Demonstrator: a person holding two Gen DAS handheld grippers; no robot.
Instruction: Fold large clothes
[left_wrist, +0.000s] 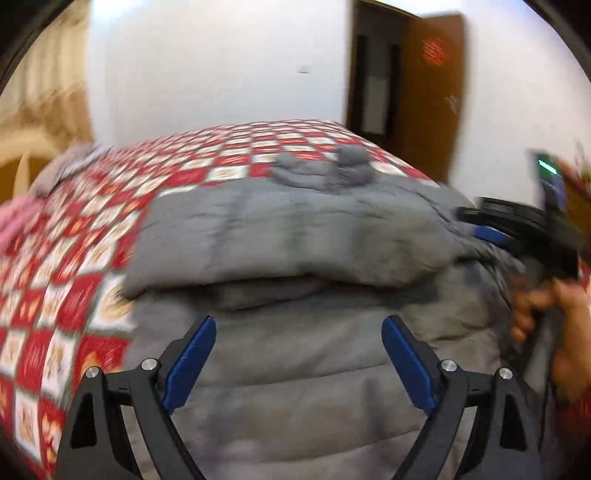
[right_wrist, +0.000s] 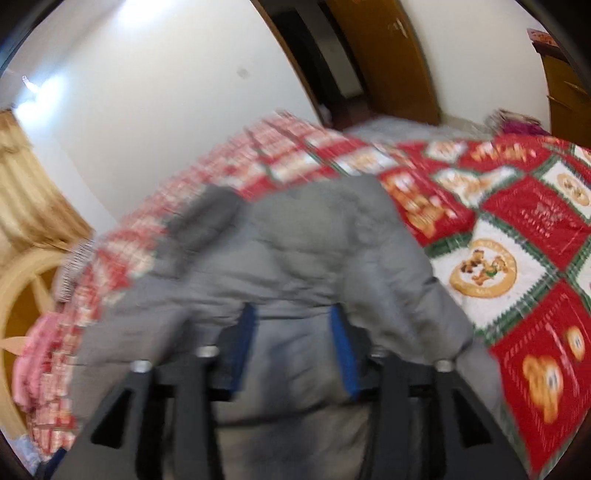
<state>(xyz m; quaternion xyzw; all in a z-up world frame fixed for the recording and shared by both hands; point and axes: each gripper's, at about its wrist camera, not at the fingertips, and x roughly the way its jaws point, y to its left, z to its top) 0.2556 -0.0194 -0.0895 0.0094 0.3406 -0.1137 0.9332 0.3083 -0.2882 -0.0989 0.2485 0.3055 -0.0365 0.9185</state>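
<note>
1. One grey padded jacket (left_wrist: 288, 236) lies on the bed, over a red-and-white checked bedspread (left_wrist: 74, 236). It is the only large garment on the spread; a small pink cloth (left_wrist: 14, 221) sits at the bedspread's far left edge.
2. Two hand-held grippers are in play. The left hand-held gripper (left_wrist: 298, 363) hangs over the near part of the jacket with its blue-padded fingers (left_wrist: 190, 363) spread wide apart, gripping nothing.
3. The right hand-held gripper (right_wrist: 293, 350) has its blue pads drawn closer, with a bunch of grey fabric filling the gap between them — it looks clamped on the jacket, though motion blur softens the contact. In the left wrist view it shows at the right edge (left_wrist: 491, 230), held by one bare hand (left_wrist: 554, 321), right at the jacket's edge.
4. The jacket is quilted, with stitched bands running across it — puffy and thick. One layer is folded over another, leaving a dark seam across the middle. A darker grey lump (left_wrist: 328, 168), maybe the hood or collar, bunches at the far end.
5. One brown door (left_wrist: 432, 88) stands open against the white wall behind the bed.
</note>
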